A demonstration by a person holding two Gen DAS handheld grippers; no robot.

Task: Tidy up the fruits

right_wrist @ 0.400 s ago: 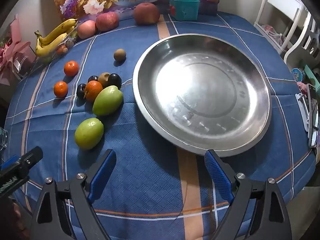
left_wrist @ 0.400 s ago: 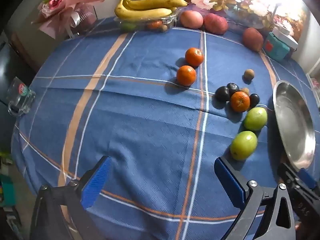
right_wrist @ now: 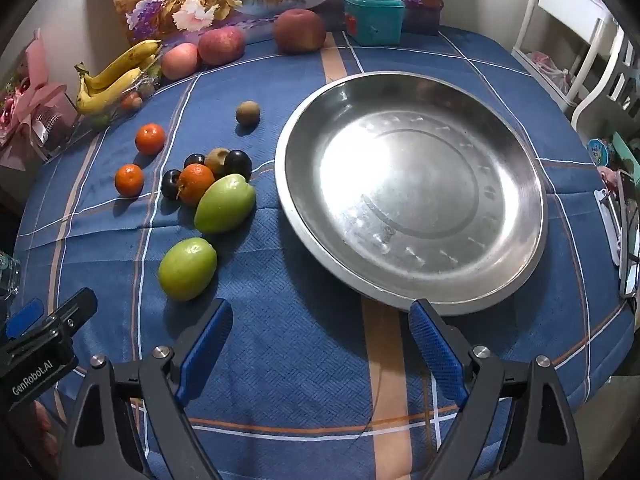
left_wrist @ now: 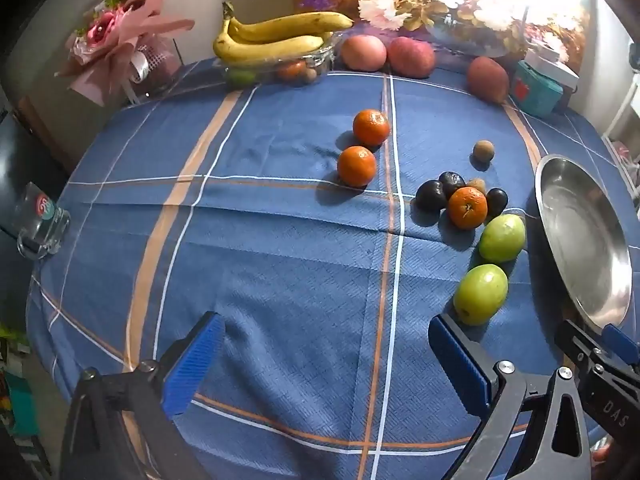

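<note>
A wide steel plate (right_wrist: 412, 292) lies empty on the blue checked tablecloth; it also shows at the right edge of the left wrist view (left_wrist: 624, 264). Left of it lie two green fruits (right_wrist: 187, 268) (right_wrist: 224, 204), three oranges (right_wrist: 195, 184), dark plums (right_wrist: 237, 163) and small brown fruits (right_wrist: 247, 112). My right gripper (right_wrist: 320, 320) is open and empty, just before the plate's near rim. My left gripper (left_wrist: 324, 336) is open and empty, with the near green fruit (left_wrist: 480, 294) just beyond its right finger.
Bananas on a clear tray (left_wrist: 276, 36), three red apples (left_wrist: 410, 56) and a teal box (left_wrist: 536, 88) line the far edge. A pink bouquet (left_wrist: 116, 48) stands at far left. A glass mug (left_wrist: 38, 220) sits at the left table edge. A white chair (right_wrist: 592, 52) stands to the right.
Both grippers have shifted slightly forward over the table; the fruits and plate sit a little closer in view. Both stay open.
</note>
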